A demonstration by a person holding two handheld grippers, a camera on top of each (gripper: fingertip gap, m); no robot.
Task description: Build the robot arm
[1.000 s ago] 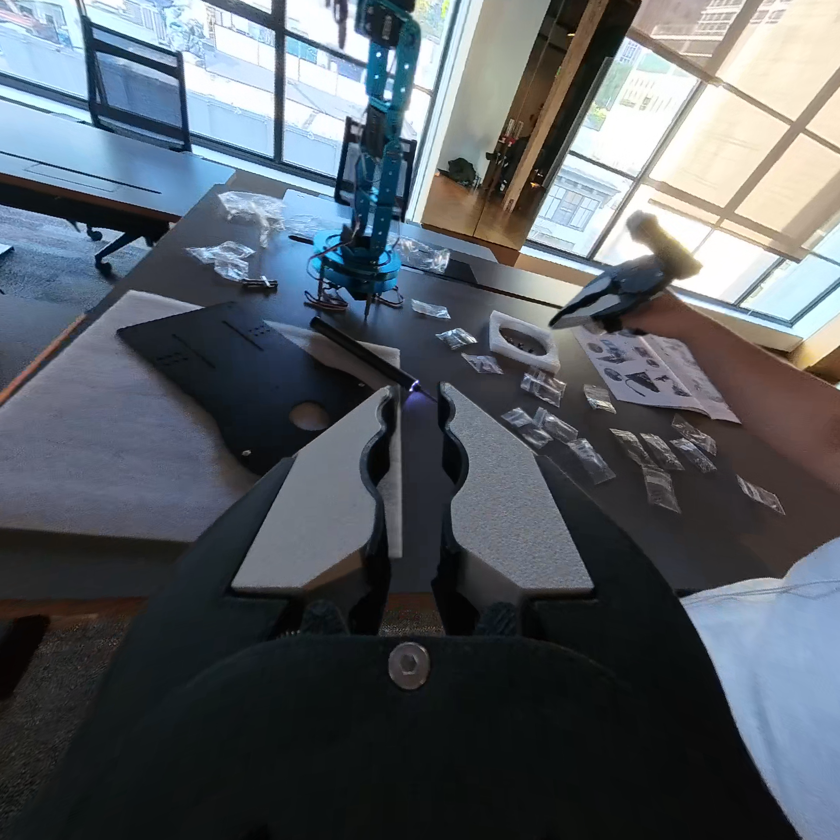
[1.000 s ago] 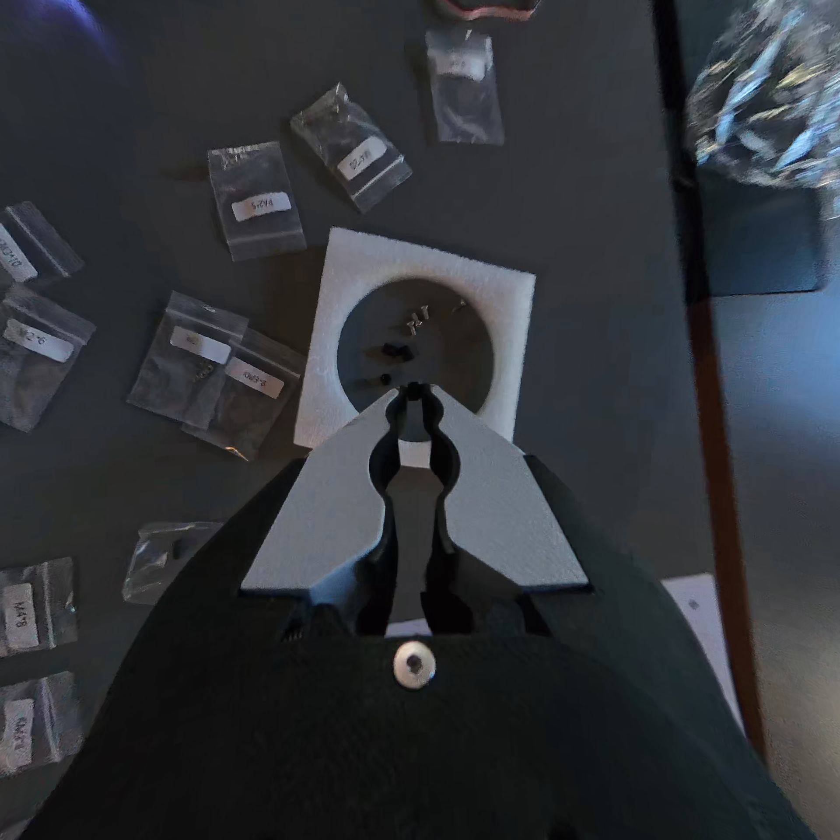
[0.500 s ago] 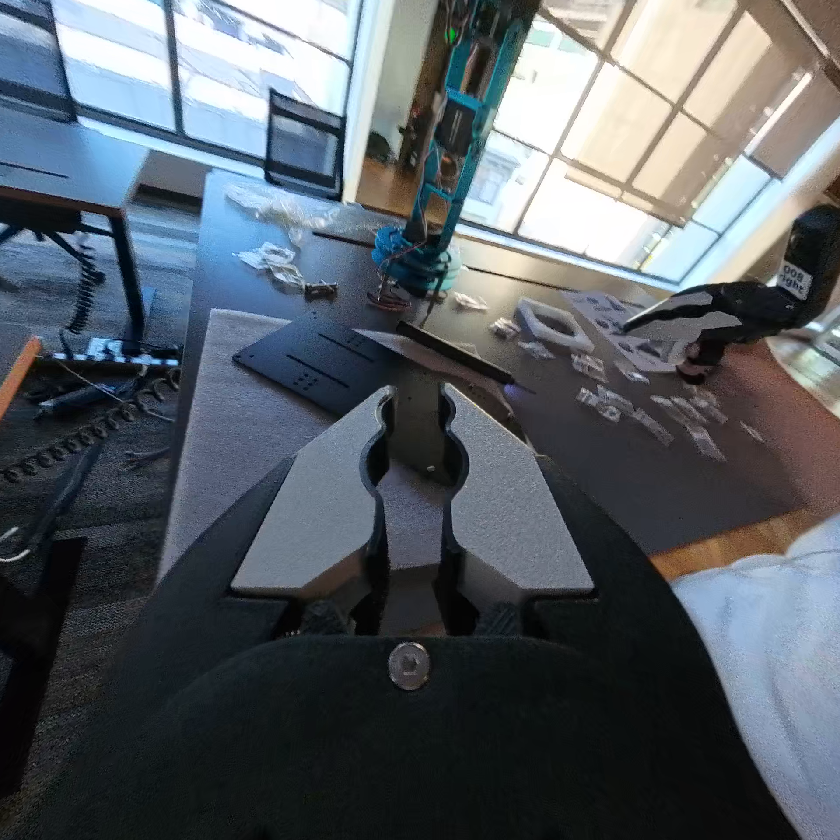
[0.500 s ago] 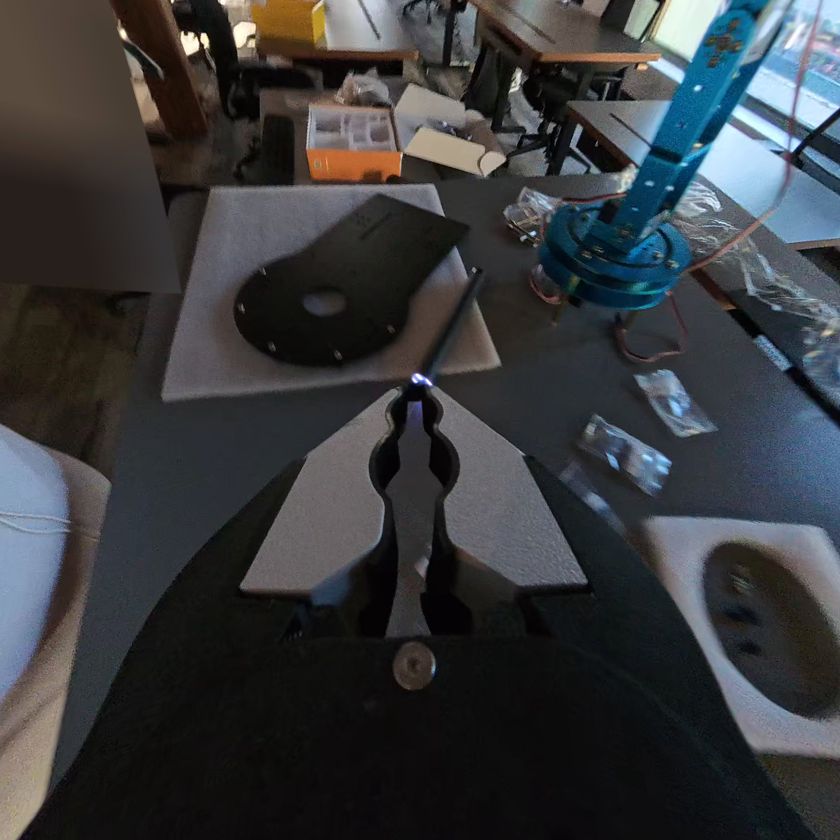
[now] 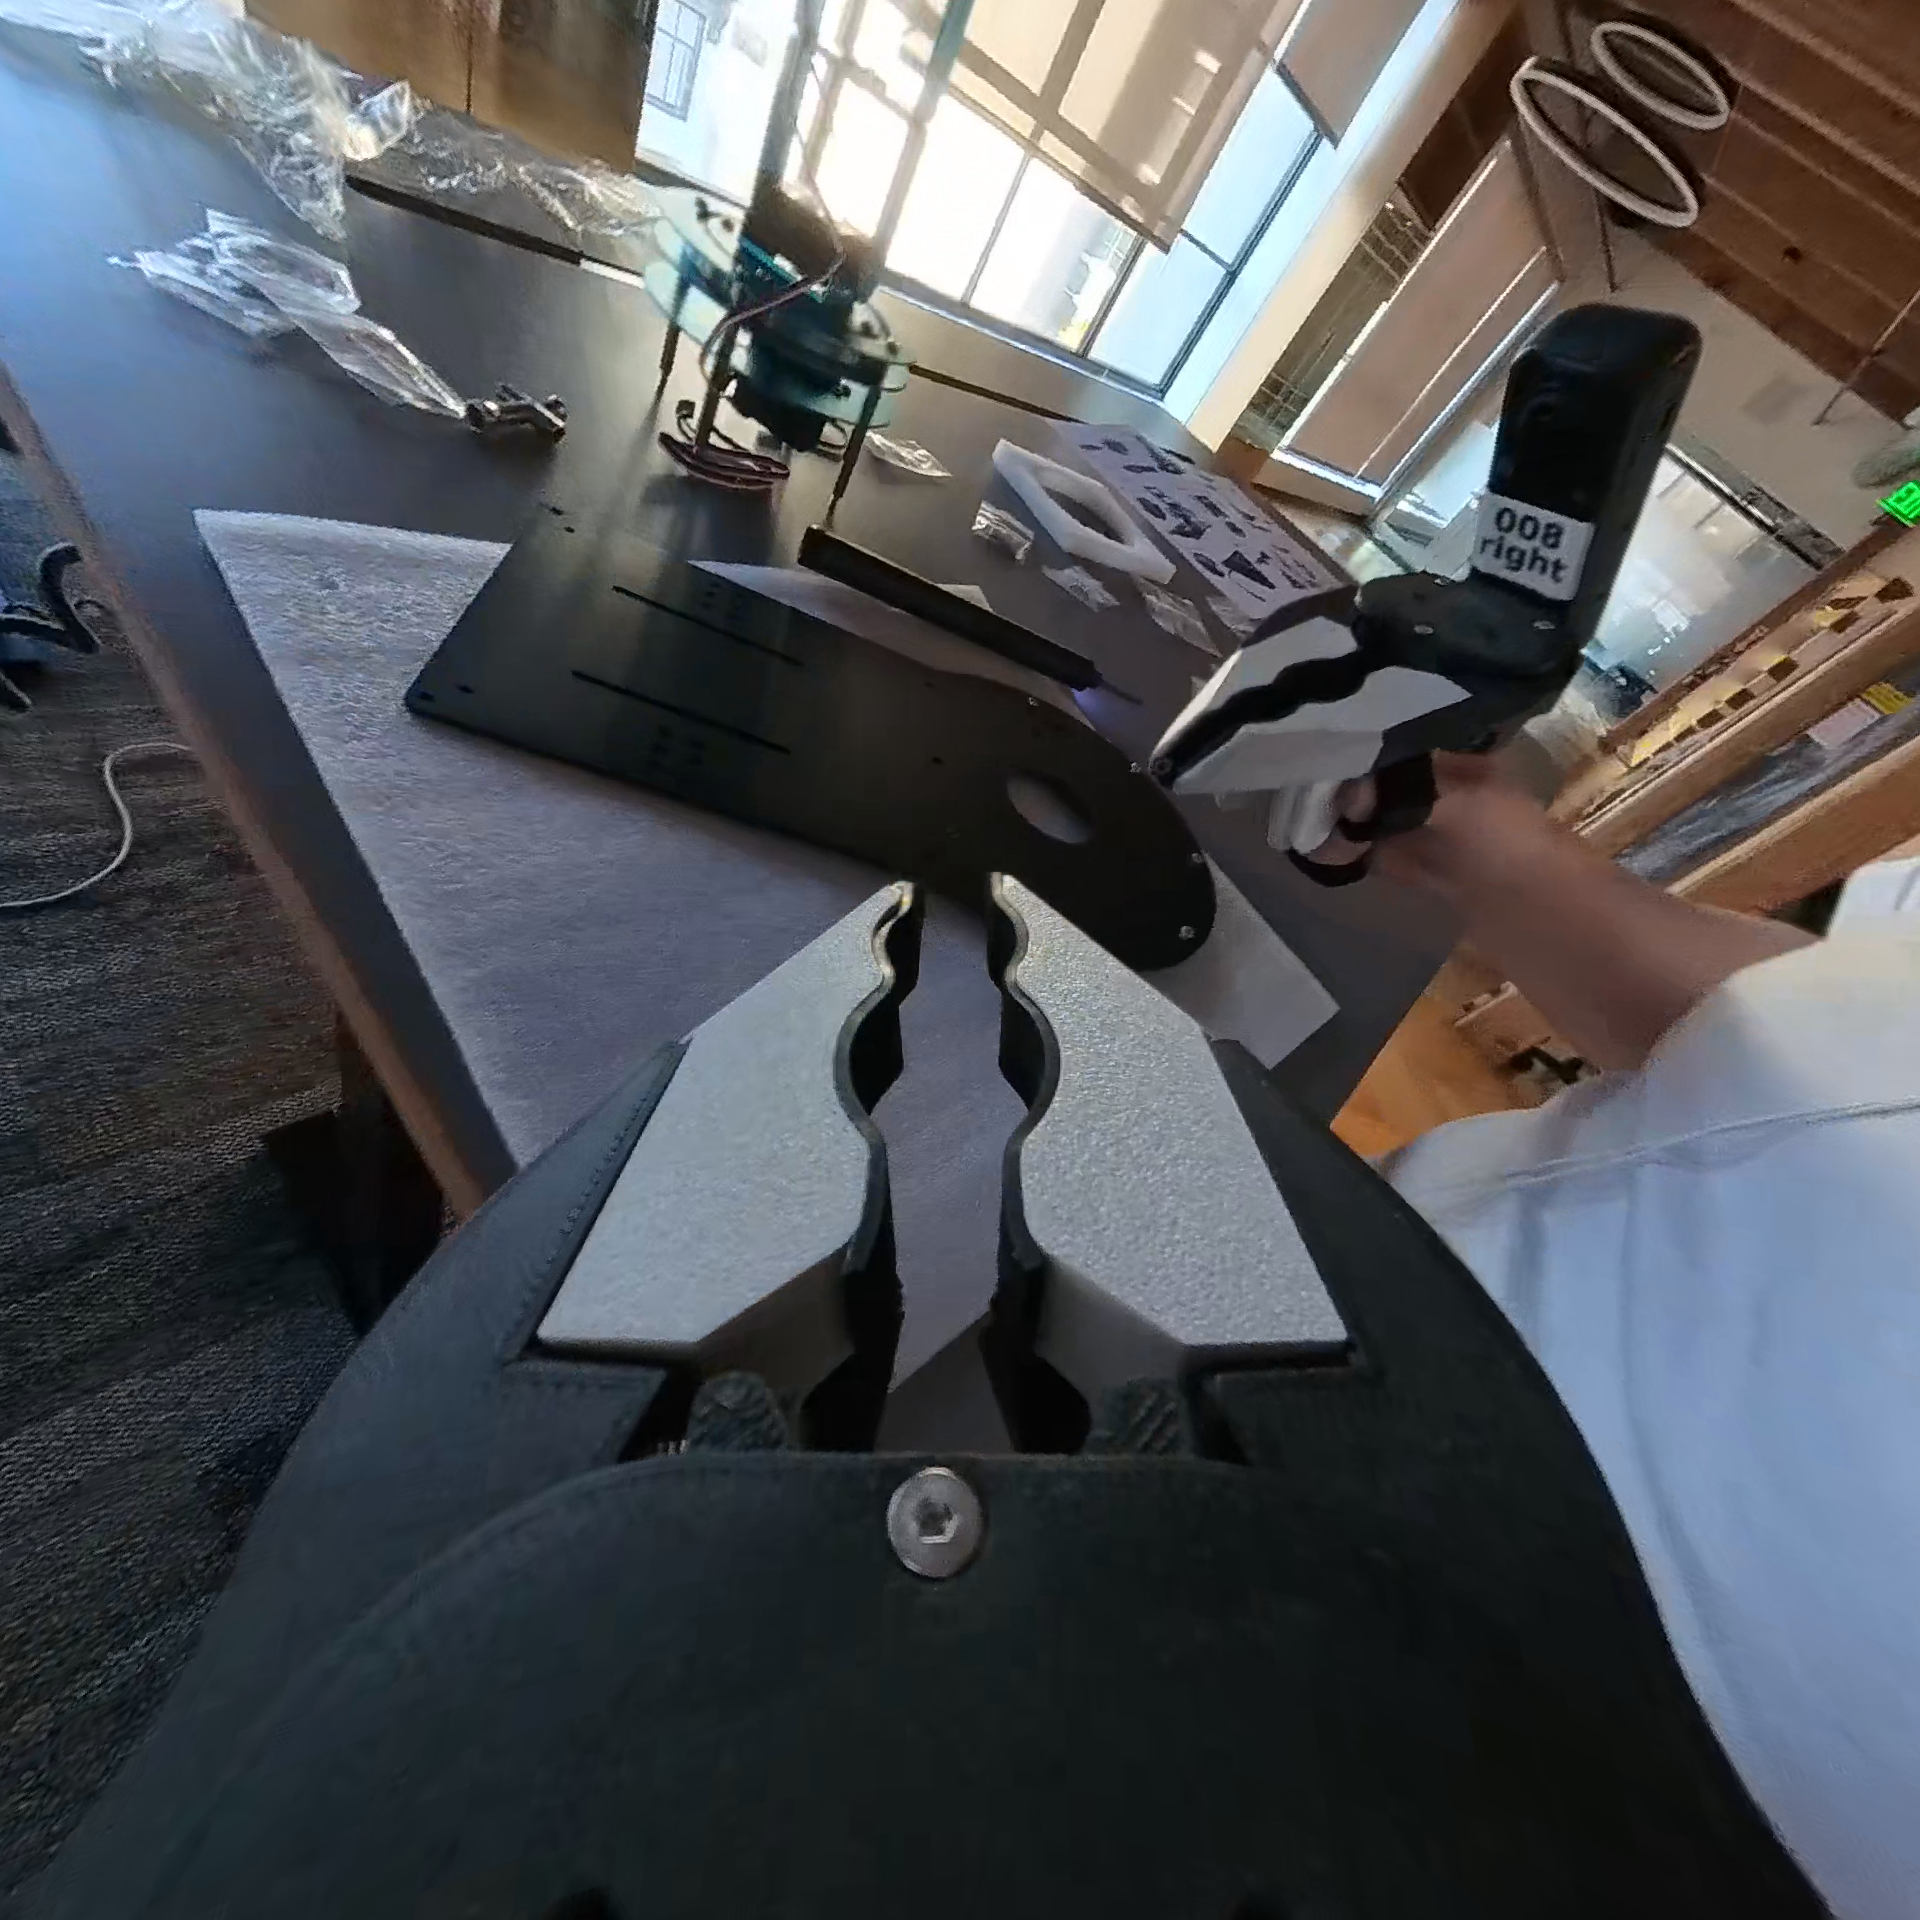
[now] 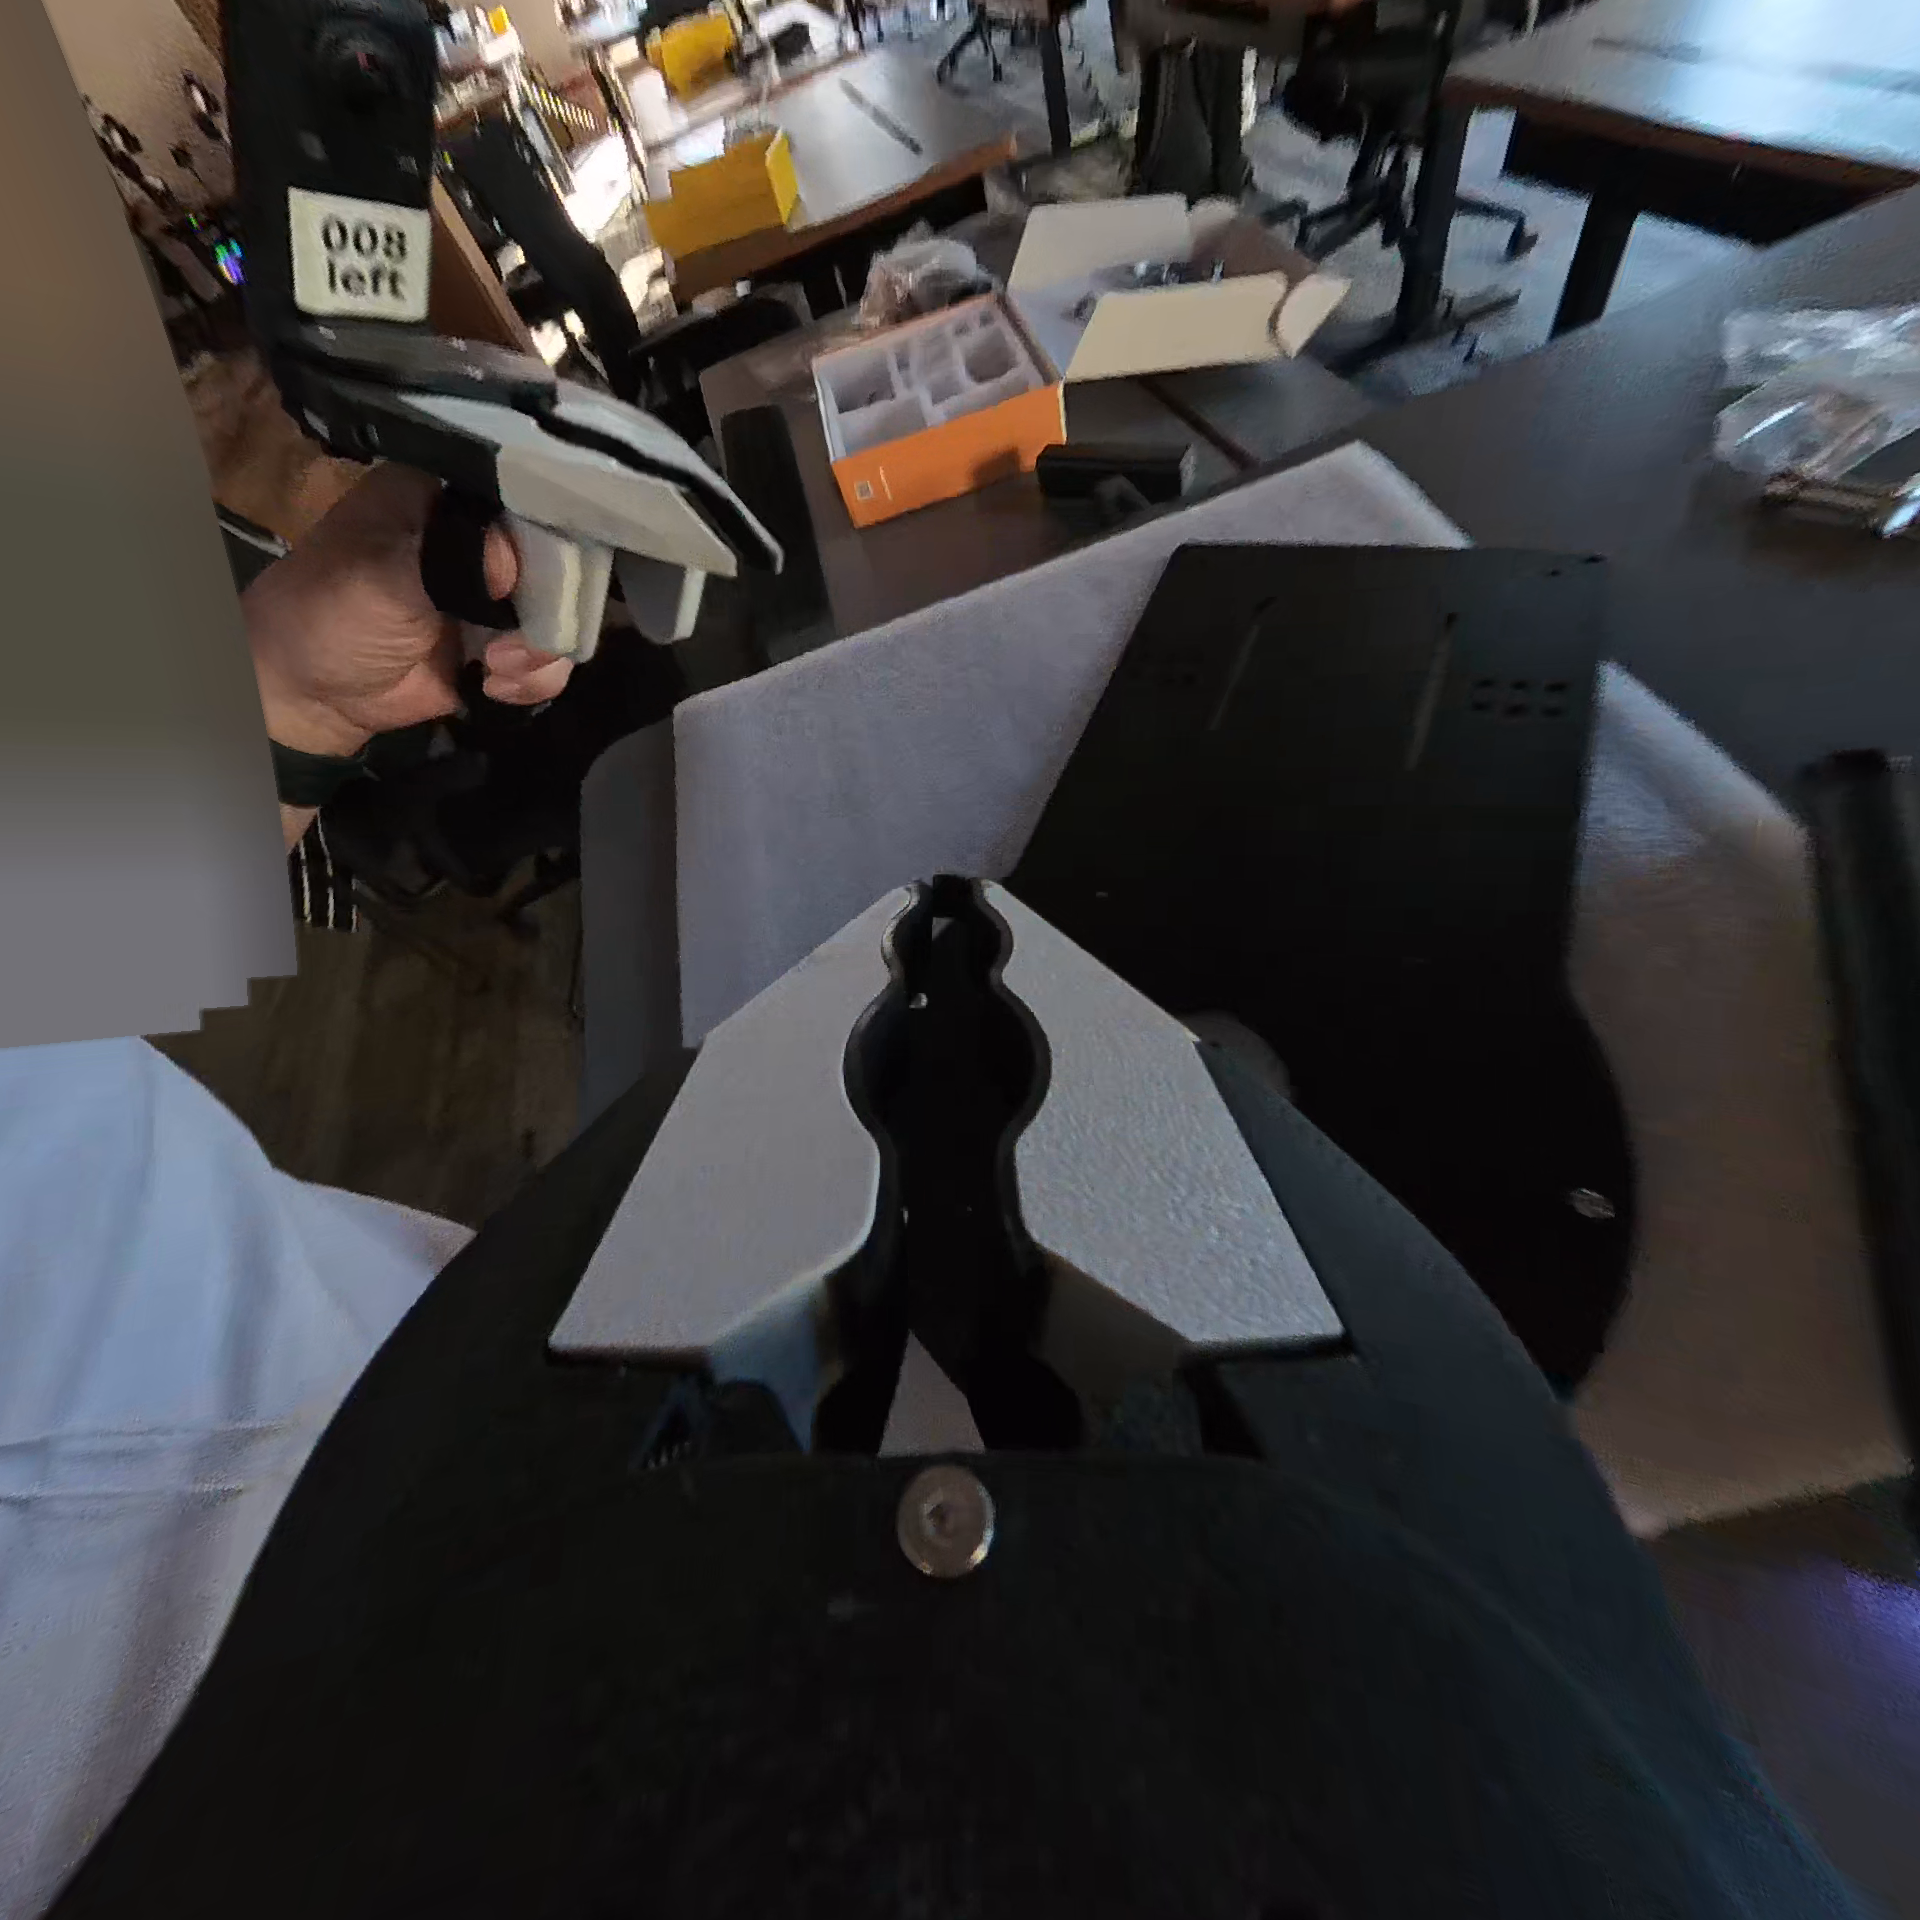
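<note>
Right tongs (image 6: pixel 948 891) moved from foam tray to black plate (image 6: pixel 1351 790), nipping small dark part (image 6: pixel 948 889), left tongs (image 5: pixel 951 894) parted, empty

An open-plan office used as a workshop: rows of dark desks (image 6: pixel 1621 94) and rolling chairs, tall windows (image 5: pixel 935 166), carpet, and a table (image 5: pixel 436 260) strewn with kit parts

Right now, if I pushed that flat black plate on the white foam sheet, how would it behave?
The black plate looks thin, flat and rigid, so it would probably slide as one piece, not flex. The foam sheet beneath may grip it somewhat.
</note>
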